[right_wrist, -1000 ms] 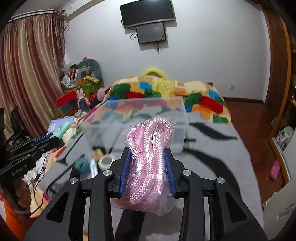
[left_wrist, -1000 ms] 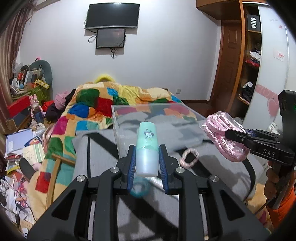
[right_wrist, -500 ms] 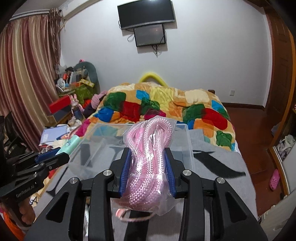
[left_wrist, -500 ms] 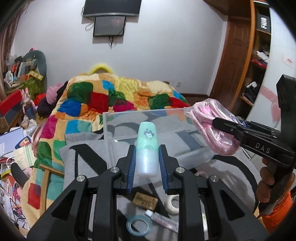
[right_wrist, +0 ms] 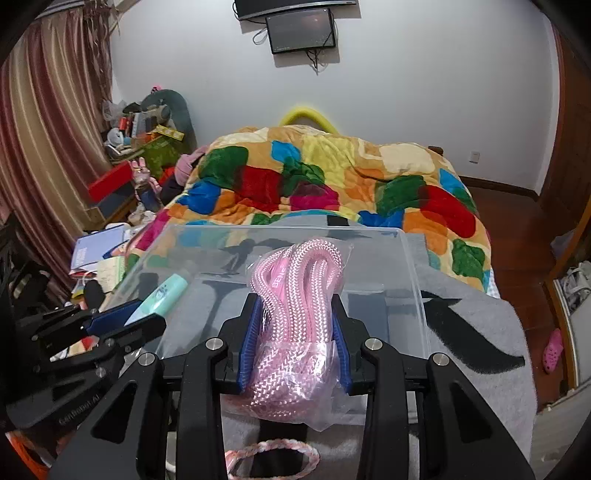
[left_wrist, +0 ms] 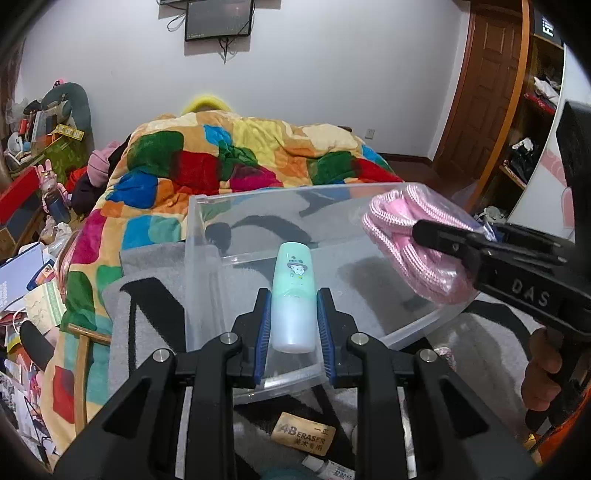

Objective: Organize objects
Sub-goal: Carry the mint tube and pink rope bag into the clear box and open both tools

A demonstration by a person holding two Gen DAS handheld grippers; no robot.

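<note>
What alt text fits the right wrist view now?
The right gripper clamps a bagged pink rope above a clear plastic bin on a grey blanket; the left gripper holds a mint bottle.

A white wall [right_wrist: 406, 74] is carrying a dark screen [right_wrist: 301, 34]. A patchwork quilt [right_wrist: 332, 184] is covering the bed. Striped curtains [right_wrist: 44, 129] are hanging left.

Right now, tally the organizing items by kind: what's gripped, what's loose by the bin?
Mint bottle, in the left hand-held gripper: 1
Bagged pink rope, in the right hand-held gripper: 1
Clear bin: 1
Eraser, loose: 1
Braided ring, loose: 1
Small tube, loose: 1
Total: 6; anything behind the grippers is hidden.
</note>
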